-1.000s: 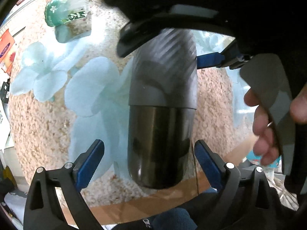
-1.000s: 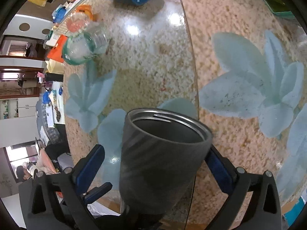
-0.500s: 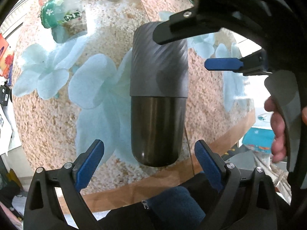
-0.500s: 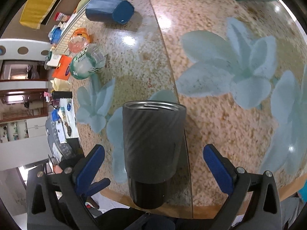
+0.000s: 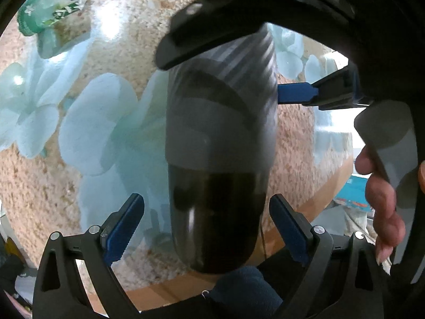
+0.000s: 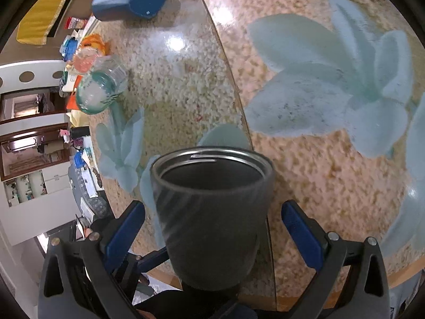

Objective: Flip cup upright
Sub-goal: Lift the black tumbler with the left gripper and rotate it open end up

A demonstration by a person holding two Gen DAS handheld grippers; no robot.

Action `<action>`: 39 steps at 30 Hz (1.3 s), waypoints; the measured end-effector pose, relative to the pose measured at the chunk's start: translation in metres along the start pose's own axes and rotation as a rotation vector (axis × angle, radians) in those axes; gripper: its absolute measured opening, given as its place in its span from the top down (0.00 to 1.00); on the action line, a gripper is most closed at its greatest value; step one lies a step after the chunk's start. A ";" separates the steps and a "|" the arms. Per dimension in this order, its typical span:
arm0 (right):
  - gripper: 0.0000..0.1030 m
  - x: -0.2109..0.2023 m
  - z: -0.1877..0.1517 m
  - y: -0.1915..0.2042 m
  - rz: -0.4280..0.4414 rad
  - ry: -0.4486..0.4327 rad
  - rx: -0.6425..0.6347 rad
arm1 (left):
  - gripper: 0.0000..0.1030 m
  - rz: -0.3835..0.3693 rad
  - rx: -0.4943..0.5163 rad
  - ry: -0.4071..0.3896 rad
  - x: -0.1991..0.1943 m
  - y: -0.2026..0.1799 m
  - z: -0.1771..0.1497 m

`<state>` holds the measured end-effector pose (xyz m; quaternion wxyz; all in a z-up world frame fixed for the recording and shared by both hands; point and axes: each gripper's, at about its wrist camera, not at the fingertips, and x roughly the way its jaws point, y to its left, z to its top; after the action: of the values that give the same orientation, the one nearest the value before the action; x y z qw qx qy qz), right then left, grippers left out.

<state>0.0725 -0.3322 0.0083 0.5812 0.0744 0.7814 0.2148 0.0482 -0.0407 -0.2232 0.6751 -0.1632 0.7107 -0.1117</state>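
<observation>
A dark cup with a grey ribbed sleeve (image 6: 212,226) stands upright on the flower-patterned table, its open steel-rimmed mouth up. It sits between the blue pads of my open right gripper (image 6: 213,228), with gaps on both sides. In the left wrist view the cup (image 5: 217,143) has its shiny dark base toward the camera, and my open left gripper (image 5: 207,223) flanks the base without touching it. The right gripper's body and blue fingertip (image 5: 297,93) show beside the cup's upper part.
A green-tinted glass jar (image 6: 99,90) lies on its side at the far left of the table. A blue box (image 6: 130,0) lies at the back. The table's wooden edge (image 5: 326,186) runs close under the cup. A hand (image 5: 382,202) holds the right gripper's handle.
Both cameras have moved closer to the cup. The right wrist view now looks down into the cup's mouth again. Both grippers stay open and the cup stays in place.
</observation>
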 end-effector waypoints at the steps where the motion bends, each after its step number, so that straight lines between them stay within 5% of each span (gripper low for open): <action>1: 0.00 -0.001 0.002 -0.003 0.002 0.006 0.002 | 0.08 -0.012 -0.005 0.007 0.003 0.001 0.002; 9: 0.00 0.006 0.012 -0.004 0.022 0.031 0.016 | 0.26 -0.085 -0.027 0.033 0.019 0.007 0.004; 11: 0.01 0.005 0.014 -0.001 0.018 0.033 0.010 | 0.26 -0.079 -0.010 0.036 0.018 0.004 0.005; 15: 0.25 0.001 0.015 0.007 -0.039 0.026 -0.027 | 0.27 -0.112 -0.039 0.036 0.017 0.006 0.007; 23: 0.26 0.001 0.010 -0.007 0.017 0.026 0.004 | 0.27 -0.050 0.019 -0.010 0.009 -0.003 -0.003; 30: 0.26 -0.036 0.011 0.009 0.032 -0.089 -0.058 | 0.27 -0.011 0.096 -0.157 -0.025 -0.012 0.003; 39: 0.26 -0.083 0.003 0.045 -0.009 -0.344 -0.331 | 0.27 0.050 0.196 -0.362 -0.046 -0.017 0.023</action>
<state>0.0955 -0.3217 0.0989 0.7111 0.0102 0.6252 0.3216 0.0740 -0.0377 -0.1759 0.8071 -0.0964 0.5673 -0.1326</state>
